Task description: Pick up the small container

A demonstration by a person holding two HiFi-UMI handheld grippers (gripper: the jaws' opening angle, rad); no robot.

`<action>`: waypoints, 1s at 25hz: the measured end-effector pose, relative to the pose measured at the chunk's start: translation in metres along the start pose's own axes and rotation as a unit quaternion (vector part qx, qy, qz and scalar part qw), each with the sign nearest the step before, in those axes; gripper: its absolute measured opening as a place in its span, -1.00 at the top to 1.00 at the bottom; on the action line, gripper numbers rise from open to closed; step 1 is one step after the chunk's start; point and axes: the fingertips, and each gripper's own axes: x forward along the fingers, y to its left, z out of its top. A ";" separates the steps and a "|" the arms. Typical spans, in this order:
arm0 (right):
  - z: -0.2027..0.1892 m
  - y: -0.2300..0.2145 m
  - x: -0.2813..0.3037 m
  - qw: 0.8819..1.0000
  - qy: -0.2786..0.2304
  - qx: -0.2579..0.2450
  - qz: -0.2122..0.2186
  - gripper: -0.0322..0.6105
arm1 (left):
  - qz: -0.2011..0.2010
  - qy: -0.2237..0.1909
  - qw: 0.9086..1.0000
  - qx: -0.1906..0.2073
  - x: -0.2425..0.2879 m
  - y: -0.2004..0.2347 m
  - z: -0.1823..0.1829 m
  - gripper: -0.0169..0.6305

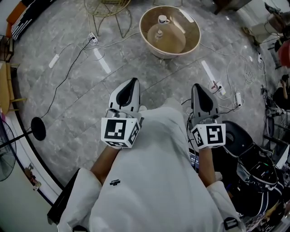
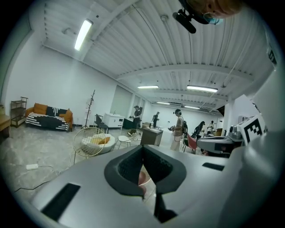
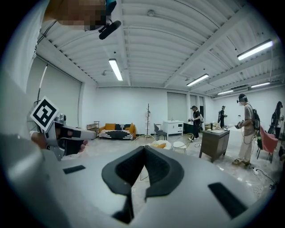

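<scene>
In the head view a round beige tub-like table [image 1: 192, 43] stands on the grey floor ahead of me. On it sit a small white container [image 1: 162, 19] and a beige lidded one [image 1: 158, 34]. Both grippers are held close to my body, well short of the table. The left gripper [image 1: 133, 81] points forward with its jaws together and nothing in them. The right gripper [image 1: 197, 86] points the same way, its jaws meeting too. In the left gripper view the left gripper [image 2: 143, 149] shows shut tips. In the right gripper view the right gripper [image 3: 144, 149] looks the same.
A wire chair [image 1: 107, 8] stands left of the table. Cables and power strips [image 1: 93, 39] trail over the floor on both sides. A fan base [image 1: 38, 128] is at the left, black bags [image 1: 253, 176] at the right. Several people stand by a cabinet [image 3: 214, 142] far off.
</scene>
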 end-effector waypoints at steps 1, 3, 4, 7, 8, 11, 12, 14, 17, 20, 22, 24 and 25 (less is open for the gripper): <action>0.000 0.003 0.003 1.000 0.003 0.000 0.002 0.88 | 0.001 0.000 1.000 -0.002 -0.001 0.003 0.000 0.89; 0.000 0.005 0.011 1.000 0.008 0.004 0.005 0.88 | 0.004 0.004 1.000 -0.006 0.001 0.008 0.000 0.89; 0.000 0.005 0.016 1.000 0.010 0.008 0.007 0.88 | 0.007 0.007 1.000 -0.009 0.003 0.011 0.000 0.89; 0.003 0.004 0.034 1.000 0.015 0.016 0.018 0.88 | 0.016 0.015 1.000 -0.015 0.011 0.020 0.002 0.89; 0.002 0.003 0.042 0.999 0.017 0.017 0.023 0.88 | 0.020 0.018 1.000 -0.016 0.016 0.025 0.002 0.89; 0.000 -0.003 0.070 0.999 0.021 0.020 0.040 0.88 | 0.033 0.026 0.999 -0.017 0.037 0.039 0.002 0.89; 0.000 -0.007 0.080 0.998 0.021 0.021 0.046 0.88 | 0.038 0.028 0.999 -0.014 0.046 0.042 0.003 0.89; 0.000 -0.018 0.100 0.998 0.022 0.023 0.056 0.88 | 0.044 0.029 0.999 -0.003 0.066 0.046 0.008 0.89; 0.002 -0.036 0.129 0.997 0.028 0.032 0.066 0.88 | 0.055 0.042 0.998 -0.001 0.092 0.055 0.013 0.89; 0.007 -0.059 0.156 0.996 0.022 0.038 0.075 0.88 | 0.072 0.055 0.996 0.002 0.120 0.069 0.015 0.89; 0.007 -0.078 0.174 0.996 0.016 0.042 0.074 0.88 | 0.080 0.059 0.995 0.011 0.140 0.075 0.020 0.89; 0.008 -0.102 0.192 0.996 0.011 0.051 0.069 0.88 | 0.082 0.060 0.995 0.023 0.161 0.075 0.030 0.89; 0.009 -0.114 0.200 0.996 0.009 0.057 0.066 0.88 | 0.081 0.060 0.994 0.029 0.172 0.073 0.036 0.89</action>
